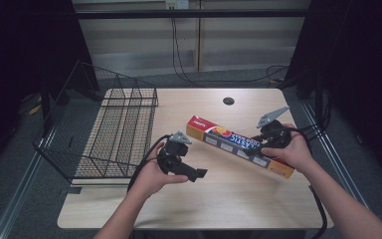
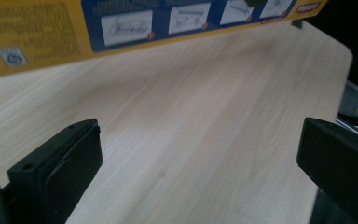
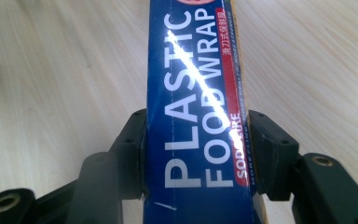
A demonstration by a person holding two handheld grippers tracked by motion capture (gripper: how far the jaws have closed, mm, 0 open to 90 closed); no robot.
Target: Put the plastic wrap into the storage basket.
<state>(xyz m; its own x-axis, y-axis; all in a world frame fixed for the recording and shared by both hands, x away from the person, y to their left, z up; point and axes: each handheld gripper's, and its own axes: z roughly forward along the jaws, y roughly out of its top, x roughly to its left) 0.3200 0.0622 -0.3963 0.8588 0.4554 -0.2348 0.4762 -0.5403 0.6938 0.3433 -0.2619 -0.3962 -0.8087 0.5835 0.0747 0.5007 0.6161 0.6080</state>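
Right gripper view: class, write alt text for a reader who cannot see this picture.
A long blue box of plastic food wrap runs up the middle of the picture, clamped on both sides by the black jaws of the right claw. Behind it lies a pale wooden table. White capital letters on the box read PLASTIC FOOD WRAP.

We counted one plastic food wrap box [image 1: 239, 146], one wire basket [image 1: 110, 130] and one worktop [image 1: 219, 199]. Two grippers were around, a left gripper [image 1: 201, 173] and a right gripper [image 1: 264, 145], with two jaws each, so four jaws total. Two hands too.
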